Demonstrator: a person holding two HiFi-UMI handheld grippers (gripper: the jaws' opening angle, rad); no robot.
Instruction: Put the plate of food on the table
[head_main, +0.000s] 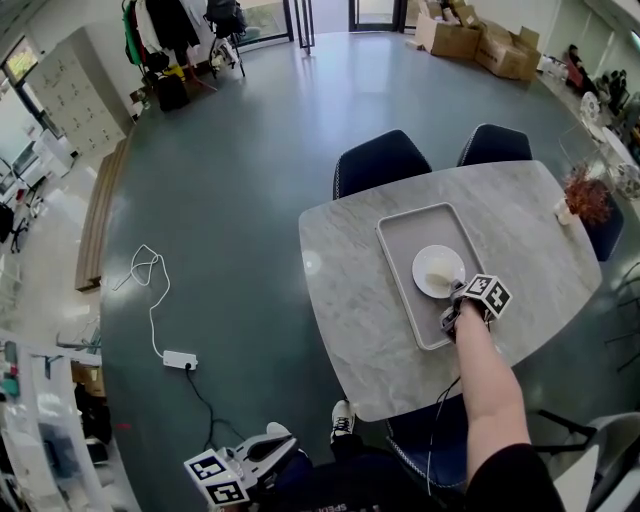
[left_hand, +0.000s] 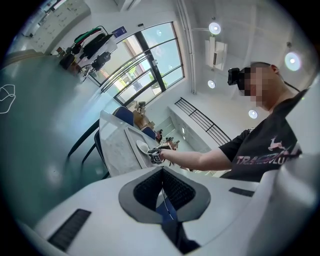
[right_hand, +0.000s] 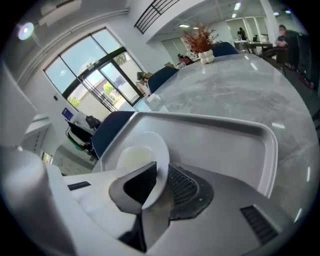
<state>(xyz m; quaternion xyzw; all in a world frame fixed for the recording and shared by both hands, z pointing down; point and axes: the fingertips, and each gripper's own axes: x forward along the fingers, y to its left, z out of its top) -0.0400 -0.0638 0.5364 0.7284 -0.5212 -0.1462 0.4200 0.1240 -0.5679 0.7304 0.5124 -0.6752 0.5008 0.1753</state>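
A white plate (head_main: 437, 270) with pale food lies on a grey tray (head_main: 400, 250) on the marble table (head_main: 340, 300). My right gripper (head_main: 456, 296) reaches over the tray's near edge and is shut on the plate's near rim. In the right gripper view the plate (right_hand: 142, 155) stands between the jaws of the gripper (right_hand: 156, 182), inside the tray (right_hand: 270, 145). My left gripper (head_main: 275, 445) hangs low beside the person, off the table, shut on nothing. The left gripper view shows its closed jaws (left_hand: 161, 182) and the plate (left_hand: 142, 146) far off.
Two dark chairs (head_main: 380, 160) (head_main: 495, 143) stand at the table's far side, another (head_main: 430, 440) at the near edge. A vase of reddish flowers (head_main: 585, 195) sits at the table's right end. A power strip and cable (head_main: 180, 360) lie on the floor at left.
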